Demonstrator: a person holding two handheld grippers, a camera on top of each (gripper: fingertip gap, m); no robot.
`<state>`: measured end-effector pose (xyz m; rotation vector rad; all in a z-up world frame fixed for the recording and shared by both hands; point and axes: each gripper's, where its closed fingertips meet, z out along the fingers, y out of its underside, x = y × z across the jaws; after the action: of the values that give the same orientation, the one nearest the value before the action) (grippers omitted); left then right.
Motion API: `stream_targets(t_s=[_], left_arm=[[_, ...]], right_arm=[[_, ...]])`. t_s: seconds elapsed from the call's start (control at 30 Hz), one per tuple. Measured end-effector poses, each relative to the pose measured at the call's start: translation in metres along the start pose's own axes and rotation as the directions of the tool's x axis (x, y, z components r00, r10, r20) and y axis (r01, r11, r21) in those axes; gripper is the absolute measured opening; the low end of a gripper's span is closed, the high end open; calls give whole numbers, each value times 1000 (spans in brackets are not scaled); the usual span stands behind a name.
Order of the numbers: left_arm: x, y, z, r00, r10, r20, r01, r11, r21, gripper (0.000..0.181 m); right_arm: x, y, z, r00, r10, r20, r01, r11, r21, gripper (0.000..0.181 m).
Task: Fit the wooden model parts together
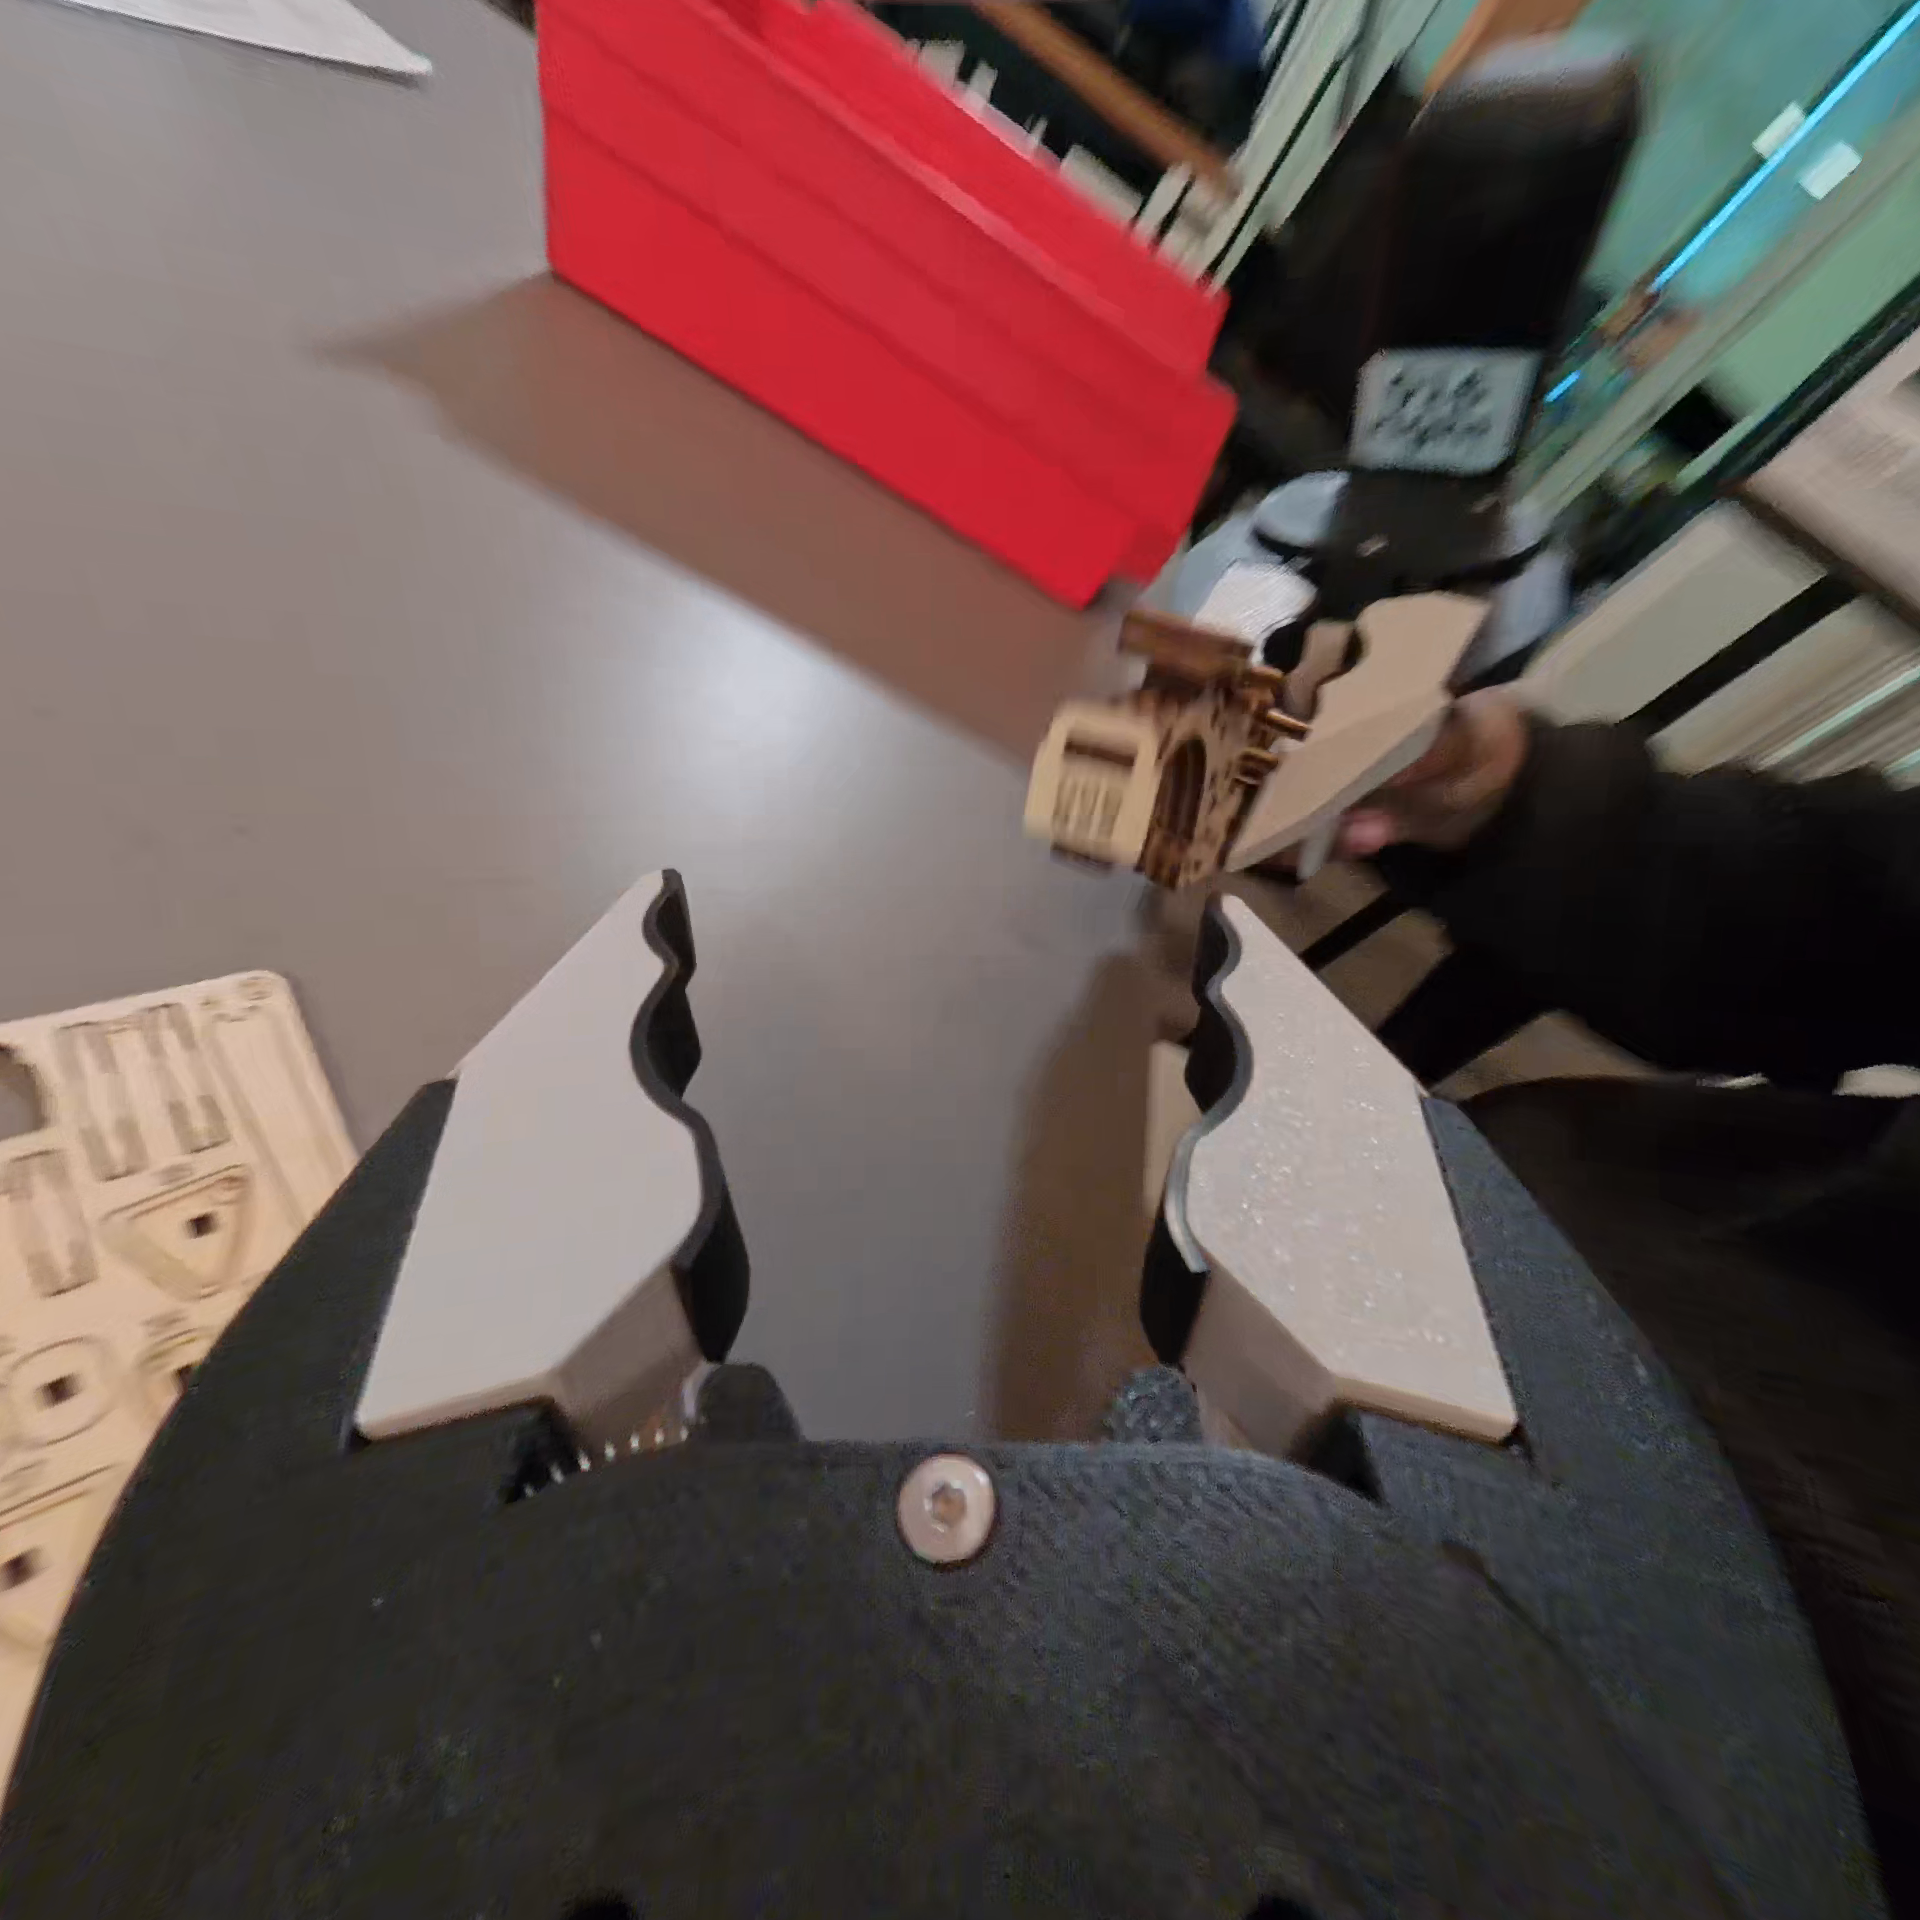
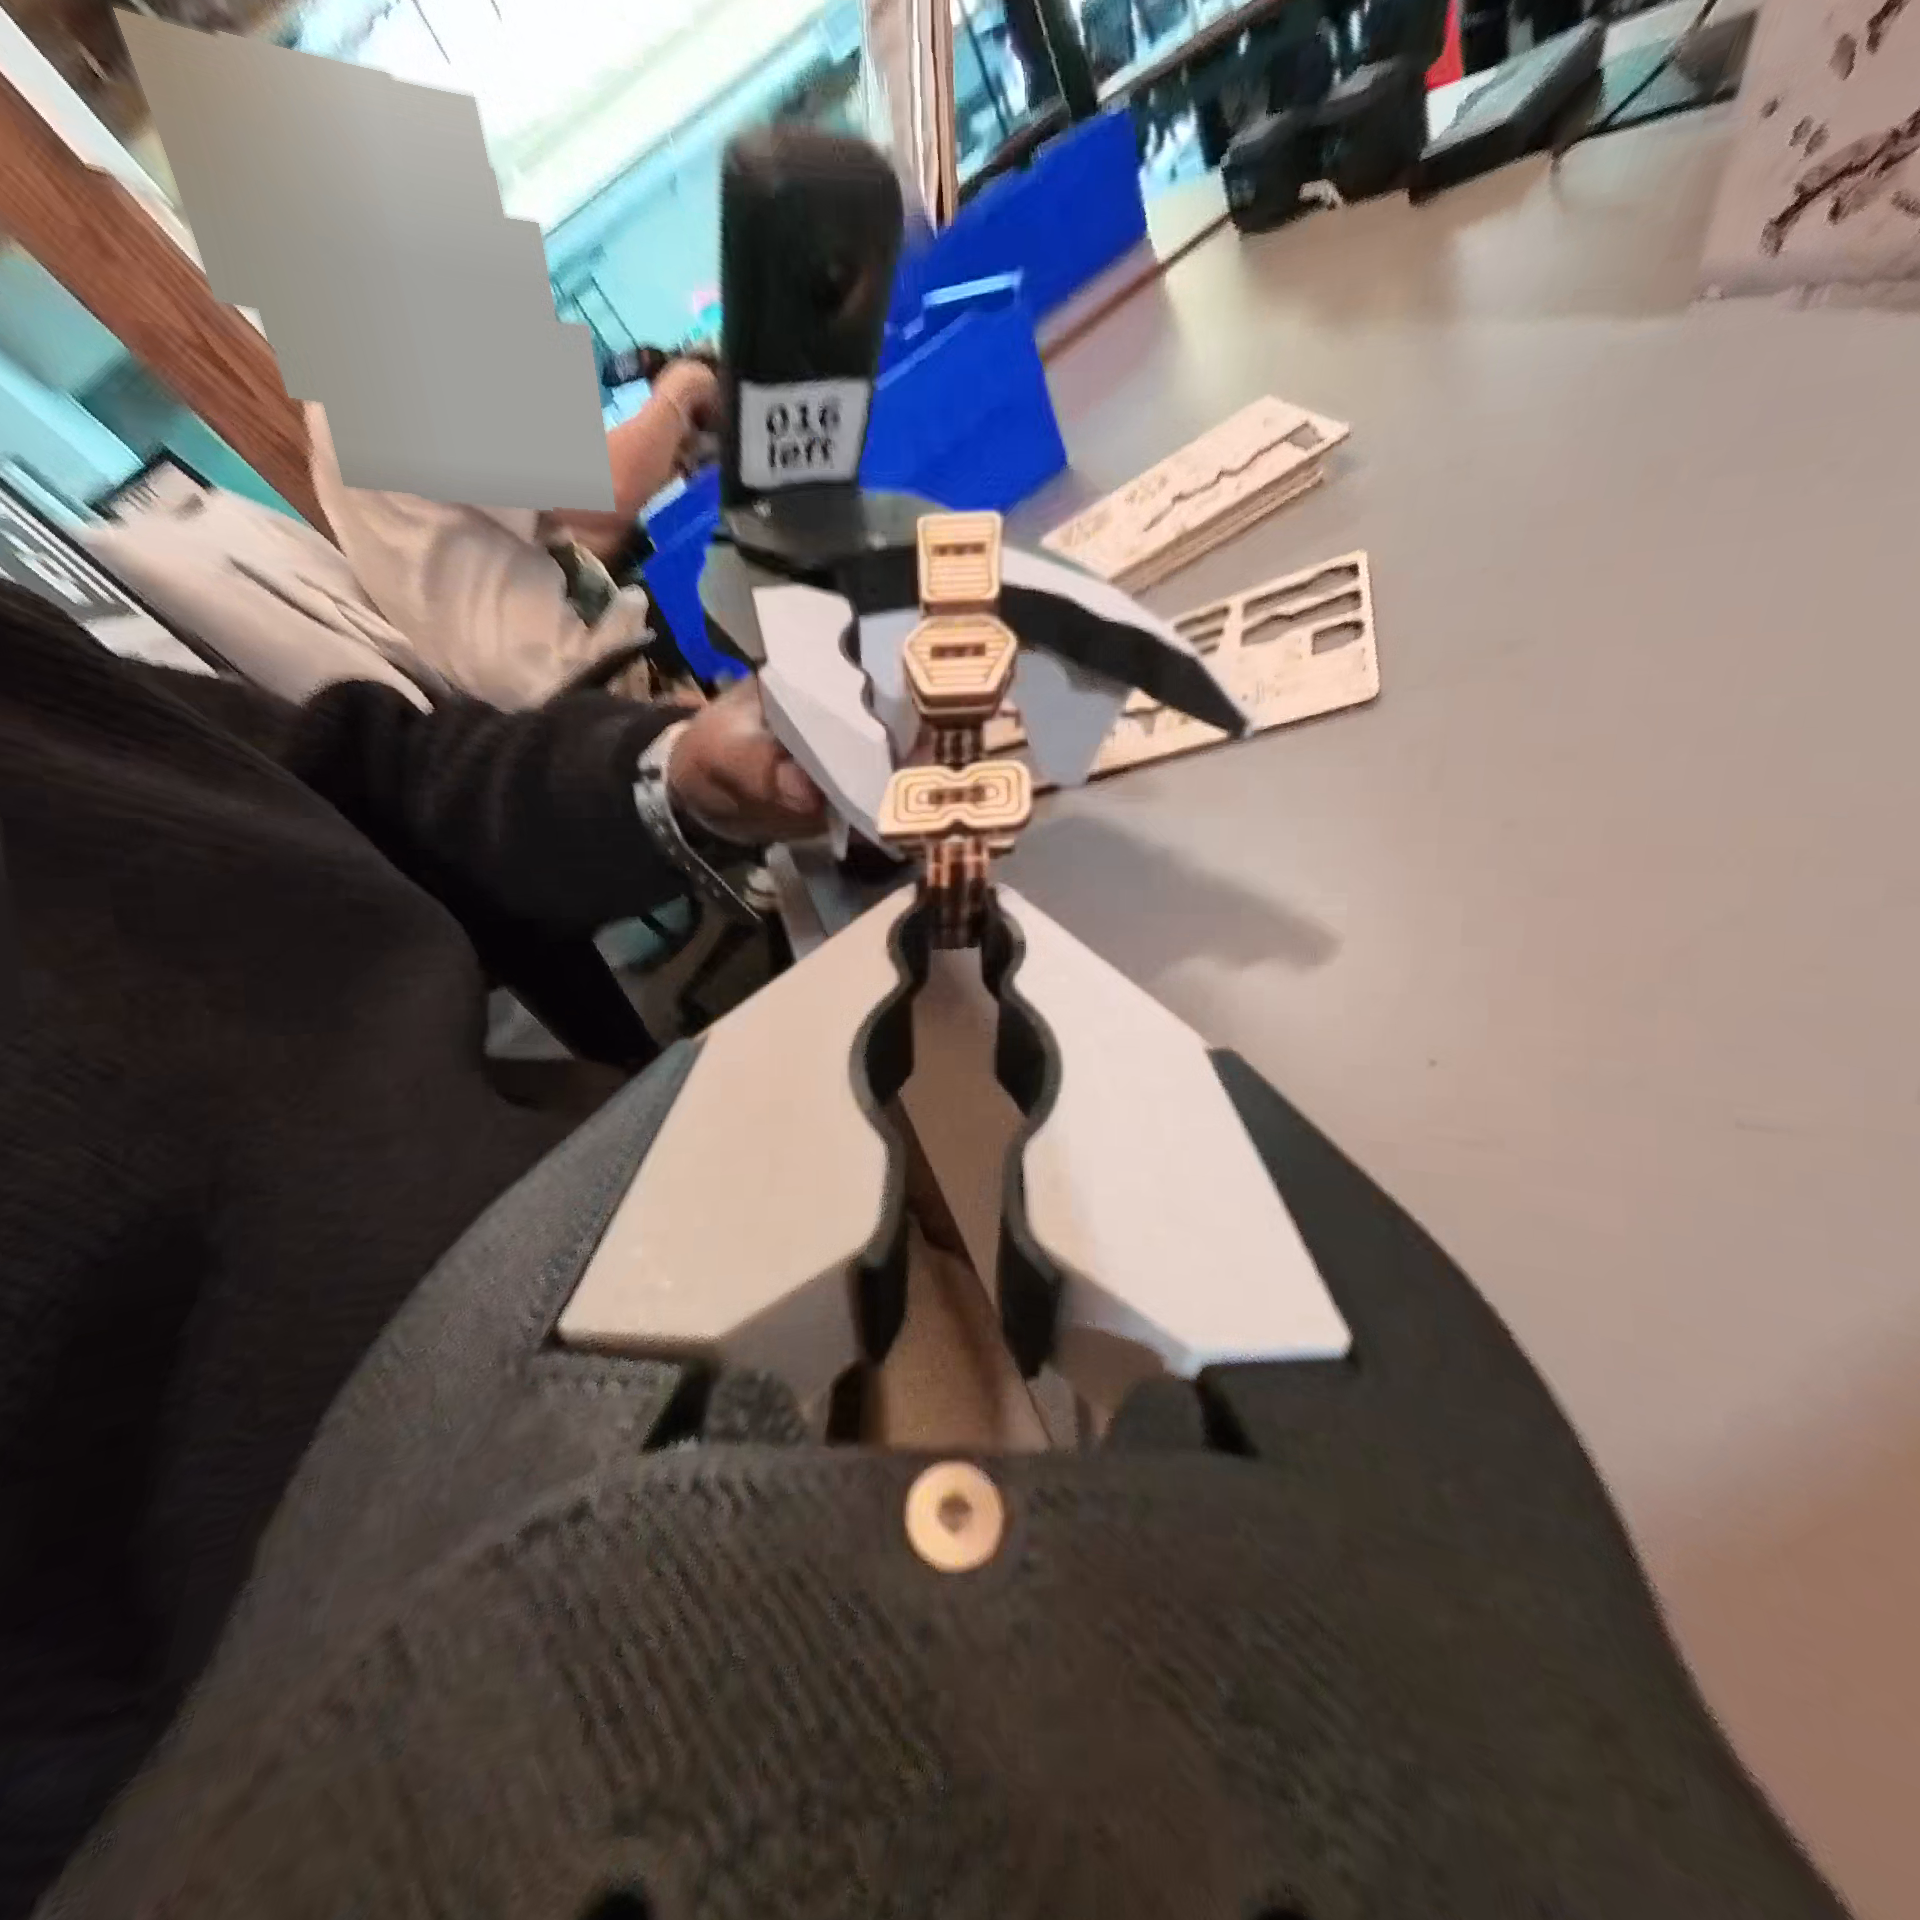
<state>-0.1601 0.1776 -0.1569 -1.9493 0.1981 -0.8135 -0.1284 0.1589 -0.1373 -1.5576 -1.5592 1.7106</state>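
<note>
My right gripper (image 2: 954,920) is shut on the lower stem of a part-built wooden model (image 2: 956,665) and holds it upright above the grey table. The model is light laser-cut plywood with stacked blocks. In the left wrist view the same model (image 1: 1143,774) sits in the right gripper (image 1: 1262,774) at the upper right, off the table. My left gripper (image 1: 945,914) is open and empty, a little below and left of the model. Its pale fingers (image 2: 821,707) show just behind the model in the right wrist view, spread on either side of it.
A red box (image 1: 862,281) stands on the table (image 1: 364,623) ahead of the left gripper. A cut plywood sheet (image 1: 135,1195) lies at the left. More plywood sheets (image 2: 1205,499) (image 2: 1288,634) and a blue box (image 2: 966,343) lie beyond. The person's dark sleeve (image 2: 468,769) is at the left.
</note>
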Motion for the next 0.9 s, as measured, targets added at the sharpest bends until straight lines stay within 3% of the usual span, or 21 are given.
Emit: stream_targets(t_s=[0.1,0.27,0.6,0.77,0.9], left_arm=[[25,-11,-3,972,-113,-205,130,989,71,77],[50,-21,-4,904,-195,-380,253,961,110,63],[66,-32,-11,802,-268,-534,392,910,132,54],[60,-35,-18,766,-286,-576,440,886,145,24],[56,-38,-22,737,-307,-603,481,864,148,12]], right_arm=[[-2,-19,-7,995,82,51,-88,988,127,8],[-7,-30,-9,982,146,117,-167,966,199,8],[-16,-29,13,952,245,182,-282,935,217,8],[-17,-29,15,947,261,187,-300,928,223,8],[-20,-24,20,949,255,186,-290,936,199,8]])
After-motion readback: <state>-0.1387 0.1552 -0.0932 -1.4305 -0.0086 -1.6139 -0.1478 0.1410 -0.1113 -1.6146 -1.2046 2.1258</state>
